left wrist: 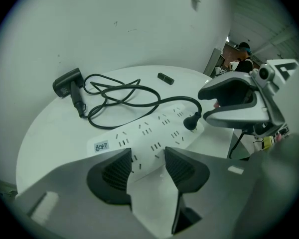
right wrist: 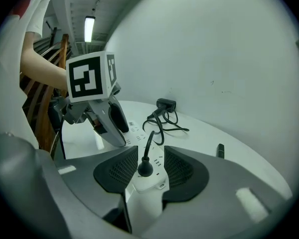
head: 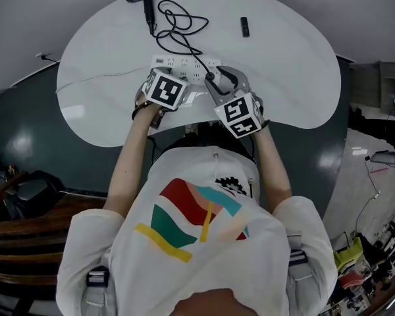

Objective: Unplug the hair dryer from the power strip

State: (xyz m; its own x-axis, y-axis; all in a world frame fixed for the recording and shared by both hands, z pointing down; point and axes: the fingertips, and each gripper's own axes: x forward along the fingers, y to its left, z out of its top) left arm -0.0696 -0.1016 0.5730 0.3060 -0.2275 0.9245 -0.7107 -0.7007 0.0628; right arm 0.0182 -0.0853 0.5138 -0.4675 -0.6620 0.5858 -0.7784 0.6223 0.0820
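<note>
In front of you a white, rounded table (head: pixel 296 78) stands against a plain pale wall (head: pixel 355 5). The floor (head: pixel 39 137) to its left is dark and glossy. Near you on the left are brown wooden steps (head: pixel 26 229), and a strip light (right wrist: pixel 88 28) glows on the ceiling over that side.

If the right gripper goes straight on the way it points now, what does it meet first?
Probably the black round plug in the white plastic power strip, standing between its open jaws; depth is unclear.

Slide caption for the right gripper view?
Right gripper, fingers open, straddles the plug seated in the power strip; hair dryer behind.
</note>
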